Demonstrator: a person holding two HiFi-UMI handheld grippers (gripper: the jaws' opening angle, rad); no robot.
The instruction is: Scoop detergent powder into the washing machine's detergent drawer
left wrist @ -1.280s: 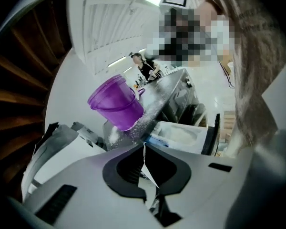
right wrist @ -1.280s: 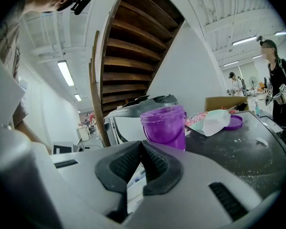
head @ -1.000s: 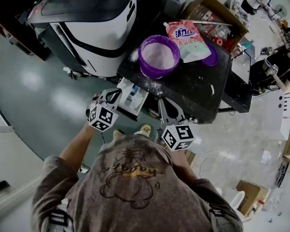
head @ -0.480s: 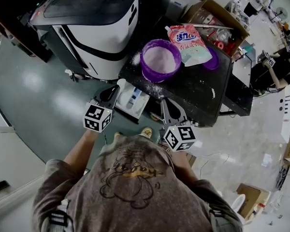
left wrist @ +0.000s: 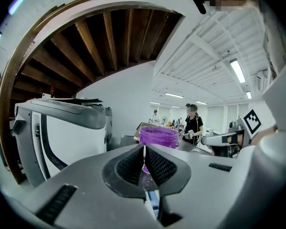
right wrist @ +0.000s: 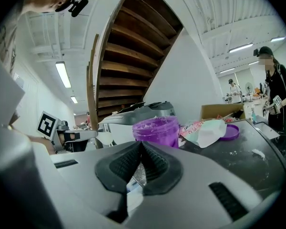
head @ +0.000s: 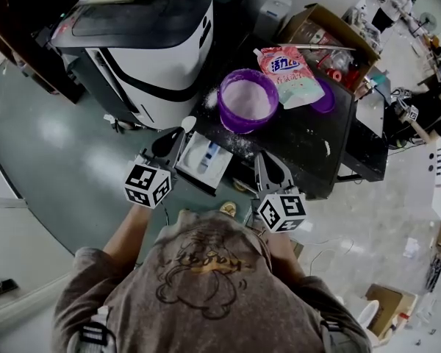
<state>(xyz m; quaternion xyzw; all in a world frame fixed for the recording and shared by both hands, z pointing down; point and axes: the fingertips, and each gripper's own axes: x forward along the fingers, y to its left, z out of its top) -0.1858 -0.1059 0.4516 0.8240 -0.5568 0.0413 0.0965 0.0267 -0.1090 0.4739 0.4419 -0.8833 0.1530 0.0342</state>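
drawer point(head: 204, 160) is out of the washing machine point(head: 147, 57) in the head view, open and low, beside the black table point(head: 294, 138). on that table stands the purple tub point(head: 248, 100), full of white powder, with specks of powder spilled around its base. a detergent bag point(head: 290, 68) lies just behind the tub, a purple lid point(head: 325, 98) is half under the bag's edge, and a cardboard box point(head: 323, 20) sits at the far end. left gripper point(head: 178, 134) points at the drawer's far corner with a white scoop point(head: 188, 123) sticking out past its tips, close to the machine's front; whether there's powder in it, can't tell. right gripper point(head: 264, 157) hangs over the table's near edge, apart from the tub.

over to the left gripper view: jaws pressed onto a thin white strip, the scoop's handle point(left wrist: 144, 152), seen edge-on between the ribbed pads. straight beyond the tips, the tub point(left wrist: 158, 135); the machine point(left wrist: 62, 128) fills the left side. down in the gap under the jaws, a bit of the drawer point(left wrist: 152, 202) with its blue part.

right gripper view now: jaws squeezed together, tips meeting, nothing between them. the tub point(right wrist: 157, 130) is dead ahead on the table, bag point(right wrist: 205, 130) and lid point(right wrist: 231, 131) to its right. off to the left, the left gripper point(right wrist: 81, 135) with the scoop's round bowl point(right wrist: 105, 138) at its tip.
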